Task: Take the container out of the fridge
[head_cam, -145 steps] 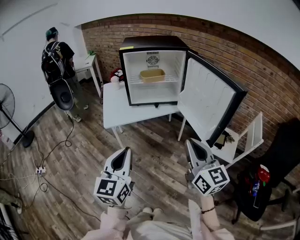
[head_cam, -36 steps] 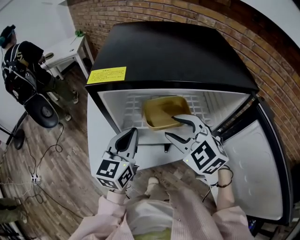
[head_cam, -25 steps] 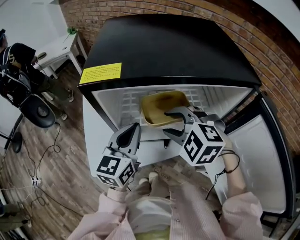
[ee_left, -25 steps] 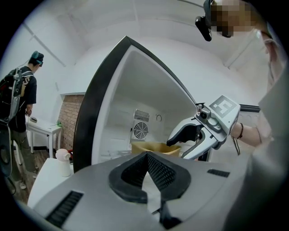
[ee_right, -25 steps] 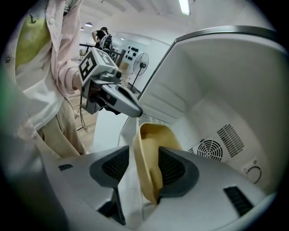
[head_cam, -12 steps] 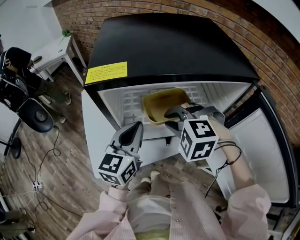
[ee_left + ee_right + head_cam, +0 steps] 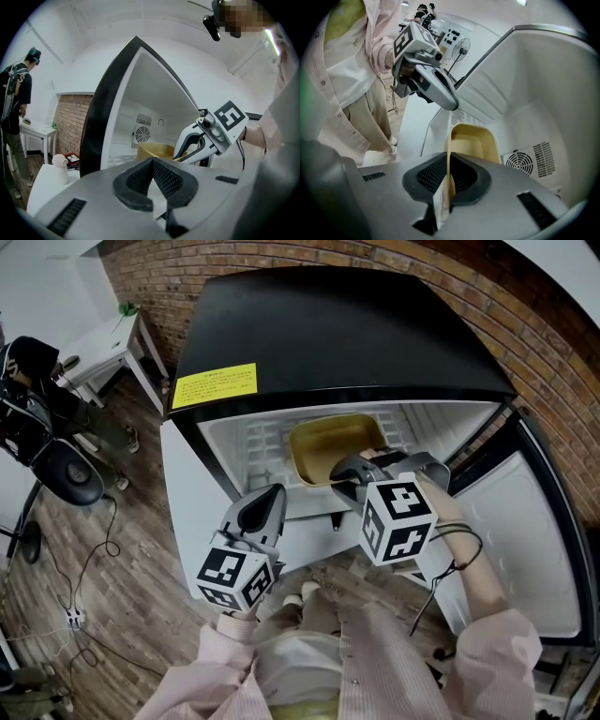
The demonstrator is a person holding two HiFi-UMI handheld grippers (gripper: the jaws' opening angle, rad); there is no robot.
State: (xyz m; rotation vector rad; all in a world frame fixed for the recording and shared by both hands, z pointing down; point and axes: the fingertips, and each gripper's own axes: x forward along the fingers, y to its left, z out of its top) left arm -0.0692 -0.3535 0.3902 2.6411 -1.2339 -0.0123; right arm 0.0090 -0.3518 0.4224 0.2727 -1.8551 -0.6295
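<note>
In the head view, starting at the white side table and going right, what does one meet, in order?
The white side table → yellow label → container → fridge door.

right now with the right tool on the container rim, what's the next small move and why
Probably draw the container gently out toward you. The right tool has just been closing and now pinches its near rim, while it sits on the fridge shelf with the door open.
</note>
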